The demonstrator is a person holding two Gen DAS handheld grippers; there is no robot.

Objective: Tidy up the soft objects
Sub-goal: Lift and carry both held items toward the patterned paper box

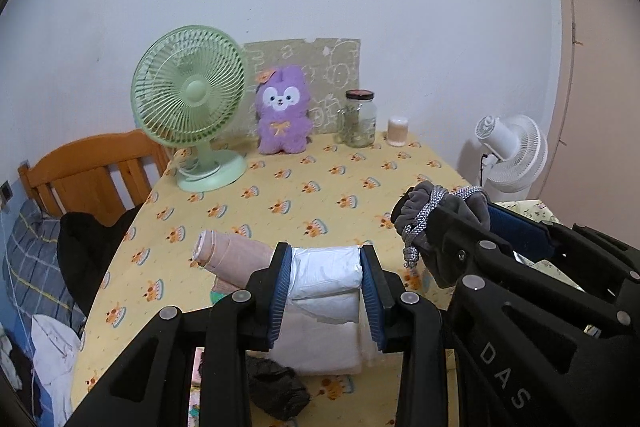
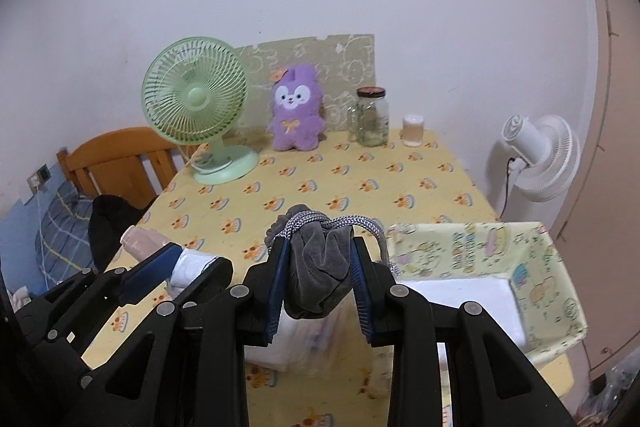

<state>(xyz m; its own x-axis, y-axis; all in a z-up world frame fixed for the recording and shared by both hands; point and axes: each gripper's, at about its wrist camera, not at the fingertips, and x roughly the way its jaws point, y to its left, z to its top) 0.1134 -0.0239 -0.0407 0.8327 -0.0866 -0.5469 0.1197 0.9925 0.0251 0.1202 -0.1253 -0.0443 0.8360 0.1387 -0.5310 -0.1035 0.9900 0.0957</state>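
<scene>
Left gripper (image 1: 326,281) clamped on a white folded packet (image 1: 326,273) raised over the near edge of the yellow-clothed table (image 1: 280,199), beside a pink rolled cloth (image 1: 236,257) and above a dark grey bundle (image 1: 276,387). Right gripper (image 2: 318,285) closed on a grey drawstring pouch (image 2: 316,267), cord (image 2: 344,223) looped over the top, held just left of the patterned fabric bin (image 2: 480,247) at the near right corner. Along the far edge: green fan (image 1: 188,95), purple plush toy (image 1: 282,111), glass jar (image 1: 360,119).

Green fan (image 1: 188,95), glass jar (image 1: 359,119), candle (image 1: 397,131)
</scene>
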